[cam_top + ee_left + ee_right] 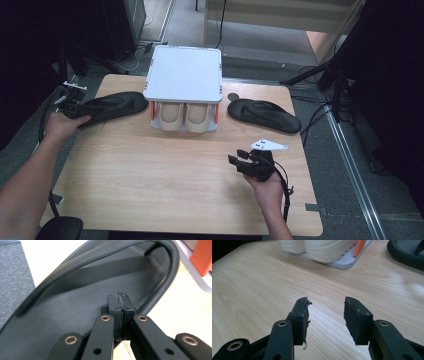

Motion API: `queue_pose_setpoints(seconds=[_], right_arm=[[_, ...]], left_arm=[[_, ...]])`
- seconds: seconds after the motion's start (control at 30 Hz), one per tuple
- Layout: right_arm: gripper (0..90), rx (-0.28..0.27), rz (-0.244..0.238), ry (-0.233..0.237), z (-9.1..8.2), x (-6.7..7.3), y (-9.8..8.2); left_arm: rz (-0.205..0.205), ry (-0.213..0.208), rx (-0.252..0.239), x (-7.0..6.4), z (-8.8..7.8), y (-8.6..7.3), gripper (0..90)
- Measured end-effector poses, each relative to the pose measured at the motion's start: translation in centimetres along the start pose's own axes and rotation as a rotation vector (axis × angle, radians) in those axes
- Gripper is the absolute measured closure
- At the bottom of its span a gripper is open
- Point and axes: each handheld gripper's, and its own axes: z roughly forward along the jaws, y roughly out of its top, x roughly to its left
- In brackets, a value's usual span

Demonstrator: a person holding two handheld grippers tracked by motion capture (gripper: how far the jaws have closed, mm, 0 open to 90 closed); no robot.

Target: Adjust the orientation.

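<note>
A black flip-flop [111, 106] lies at the table's left edge, its heel toward my left gripper [73, 108]. In the left gripper view its sole [75, 307] and strap [82, 263] spread out under the jaws. My left gripper [119, 303] is shut, pads pressed together over the heel, and nothing shows between them. A second black flip-flop [263, 115] lies at the right, and its edge [405, 253] appears in the right gripper view. My right gripper [241, 158] hovers low over the bare wood at front right; it [325, 315] is open with nothing between its fingers.
A white two-level rack [184, 72] with orange posts stands at the back middle, and a pair of cream shoes [183, 116] sits on its lower shelf. The rack's base [342, 263] lies ahead of my right gripper. Dark stands and cables surround the table [165, 180].
</note>
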Motion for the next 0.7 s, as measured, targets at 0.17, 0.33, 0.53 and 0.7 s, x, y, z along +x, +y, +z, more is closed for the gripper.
queue_pose_setpoints(seconds=[0.17, 0.33, 0.53, 0.7], right_arm=[[56.1, 0.011, -0.006, 0.005, 0.2, 0.1, 0.1], [56.4, 0.009, -0.014, 0.015, 0.3, 0.1, 0.2], [56.6, 0.009, -0.024, 0.02, 0.5, 0.3, 0.5], [57.0, 0.009, -0.03, 0.019, 0.5, 0.3, 0.6]], left_arm=[[-0.016, -0.006, 0.0, -0.9, -0.1, -0.7, 90.0], [-0.034, -0.005, 0.025, -1.9, -0.2, -0.9, 90.0], [-0.06, -0.044, 0.028, -3.2, 0.0, -1.6, 90.0], [-0.071, -0.025, 0.027, -4.2, 0.0, -1.9, 90.0]])
